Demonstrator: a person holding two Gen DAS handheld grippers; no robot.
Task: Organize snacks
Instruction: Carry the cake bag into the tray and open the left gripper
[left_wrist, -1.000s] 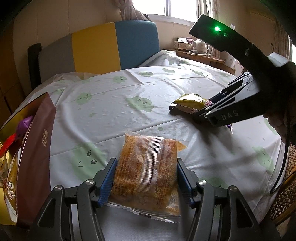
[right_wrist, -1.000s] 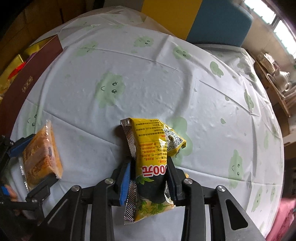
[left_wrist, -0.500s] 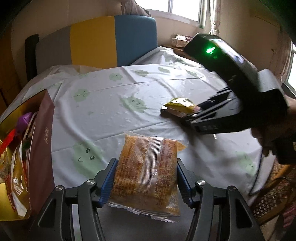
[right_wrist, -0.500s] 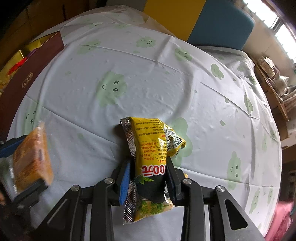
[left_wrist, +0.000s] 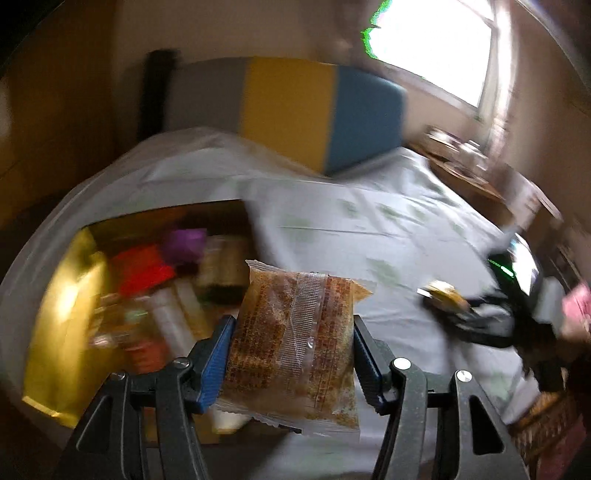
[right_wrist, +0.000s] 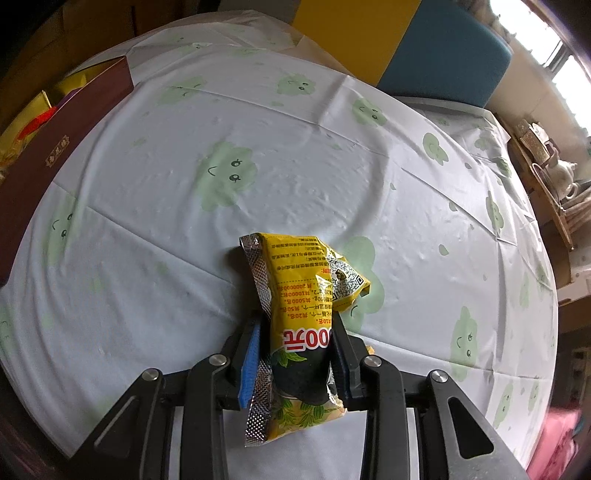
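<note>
My left gripper (left_wrist: 291, 332) is shut on an orange snack packet in clear wrap (left_wrist: 295, 332) and holds it in the air near the open brown box (left_wrist: 207, 214) that holds several snacks. The left wrist view is blurred. My right gripper (right_wrist: 297, 339) is shut on a yellow snack bag (right_wrist: 303, 302) just above the tablecloth (right_wrist: 221, 147). It also shows in the left wrist view (left_wrist: 465, 317), low at the right, with the yellow bag (left_wrist: 441, 290).
The brown box (right_wrist: 44, 147) stands at the table's left edge. A yellow and blue chair back (left_wrist: 314, 110) stands behind the round table. A side shelf with a teapot (right_wrist: 561, 177) stands at the far right.
My left gripper has lifted the orange packet and swung left, so the open box now lies below and ahead of it. My right gripper has kept its hold on the yellow bag in place.
</note>
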